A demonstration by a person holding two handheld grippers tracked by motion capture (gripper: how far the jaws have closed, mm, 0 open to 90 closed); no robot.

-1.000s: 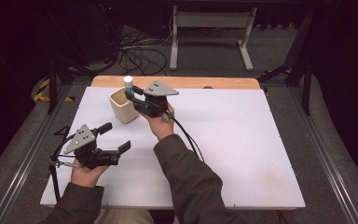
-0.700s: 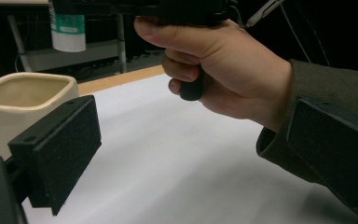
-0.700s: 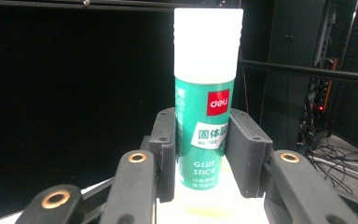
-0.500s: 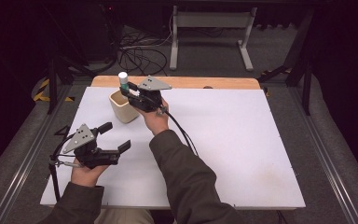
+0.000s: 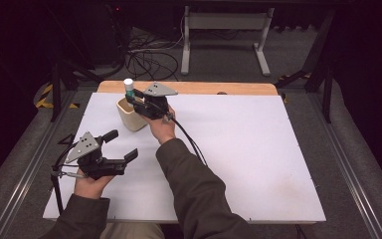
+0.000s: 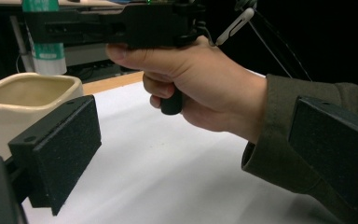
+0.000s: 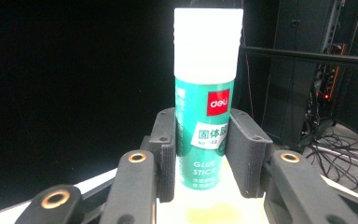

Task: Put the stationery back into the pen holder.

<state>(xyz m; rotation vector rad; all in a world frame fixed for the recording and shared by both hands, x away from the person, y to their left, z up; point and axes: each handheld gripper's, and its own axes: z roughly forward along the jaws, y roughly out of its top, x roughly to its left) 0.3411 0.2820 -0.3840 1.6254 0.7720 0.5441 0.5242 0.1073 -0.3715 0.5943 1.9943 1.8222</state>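
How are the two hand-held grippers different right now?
The right gripper is shut on an upright glue stick above the cream cup; the left gripper is open and holds nothing. The right is by the table's far edge, the left near. Both have black jaws.

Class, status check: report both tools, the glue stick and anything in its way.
Right tool shut on glue stick, upright over cream cup. Left tool open, idle. Nothing blocking the cup.

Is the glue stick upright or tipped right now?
Upright. The glue stick stands vertical, white cap on top, clamped between the jaws of the right gripper, above the cream cup.
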